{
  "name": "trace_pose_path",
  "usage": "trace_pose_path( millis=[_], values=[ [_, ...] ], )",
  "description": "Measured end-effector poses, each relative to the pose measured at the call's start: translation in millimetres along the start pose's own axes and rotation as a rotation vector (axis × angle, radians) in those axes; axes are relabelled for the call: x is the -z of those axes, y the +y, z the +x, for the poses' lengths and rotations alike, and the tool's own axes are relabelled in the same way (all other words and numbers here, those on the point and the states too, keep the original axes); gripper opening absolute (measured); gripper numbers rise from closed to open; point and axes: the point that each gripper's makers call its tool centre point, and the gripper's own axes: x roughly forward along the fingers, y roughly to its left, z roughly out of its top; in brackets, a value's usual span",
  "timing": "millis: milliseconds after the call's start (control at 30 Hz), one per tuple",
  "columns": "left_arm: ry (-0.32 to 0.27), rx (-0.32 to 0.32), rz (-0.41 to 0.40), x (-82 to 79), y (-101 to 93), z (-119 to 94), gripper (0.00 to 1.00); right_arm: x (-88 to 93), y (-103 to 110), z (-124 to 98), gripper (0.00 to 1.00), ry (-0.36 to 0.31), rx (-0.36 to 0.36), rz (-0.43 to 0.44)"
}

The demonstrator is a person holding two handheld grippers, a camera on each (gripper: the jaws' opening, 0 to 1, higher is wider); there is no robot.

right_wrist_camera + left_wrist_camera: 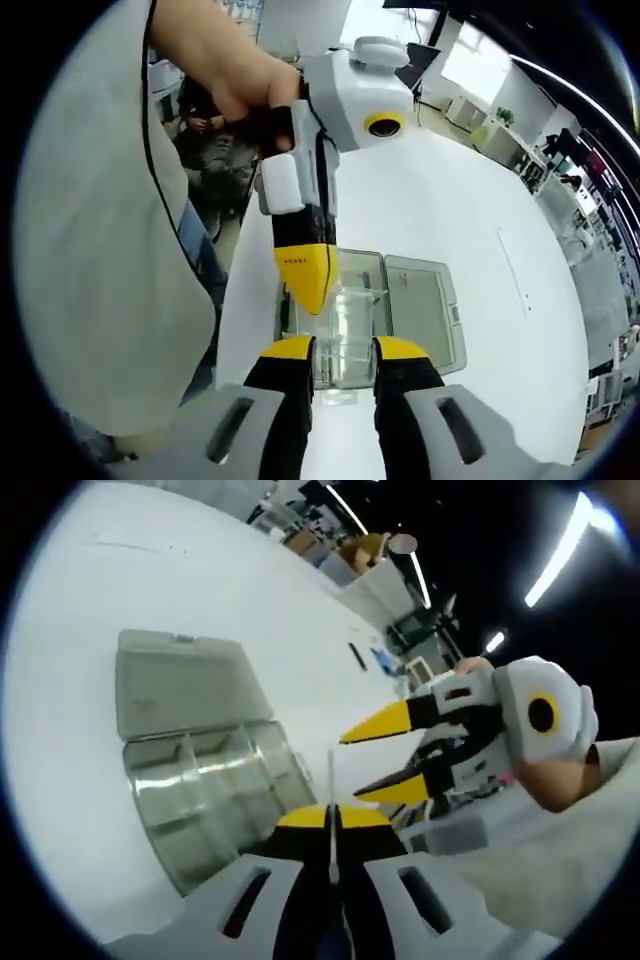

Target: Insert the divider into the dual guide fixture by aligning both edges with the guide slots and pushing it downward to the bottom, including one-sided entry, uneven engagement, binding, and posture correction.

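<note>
Counter (120, 580), white, carries one clear plastic compartment box (215, 790) with its lid (180, 680) folded open flat beside it. In the left gripper view the box lies left of the left tongs (333, 818); translucent partitions stand inside it, their number not countable.

Left tongs rise from the bottom of that view with the two yellow-tipped jaws pressed together on one thin clear divider (331, 780), which stands edge-on above the tips. The divider is held in the air, right of the box and clear of it. To the right, the right tongs (372, 765) enter tilted, tips pointing left toward the divider, jaws parted and holding nothing; a hand (560, 775) grips the white body behind them.

In the right gripper view a person's torso in a pale garment occupies the left side. A hand (235, 75) at upper centre holds the left tongs (308, 275) pointing steeply down, tips just above the box (345, 335). The clear sheet between those tips is hard to distinguish against the box. The right tongs (345, 350) rise from the bottom, jaws spread apart and empty, framing the box's near edge. The open lid (425, 300) lies to the right of the box on the counter (480, 210).
</note>
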Motion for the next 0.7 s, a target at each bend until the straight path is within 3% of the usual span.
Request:
trace_pose_path(
  millis=[700],
  values=[
    [-0.01,0.003,0.216,5.6,-4.6,-0.4,0.0,2.8,-10.4,-12.2,0.16,-0.016,-0.062,0.085]
  ],
)
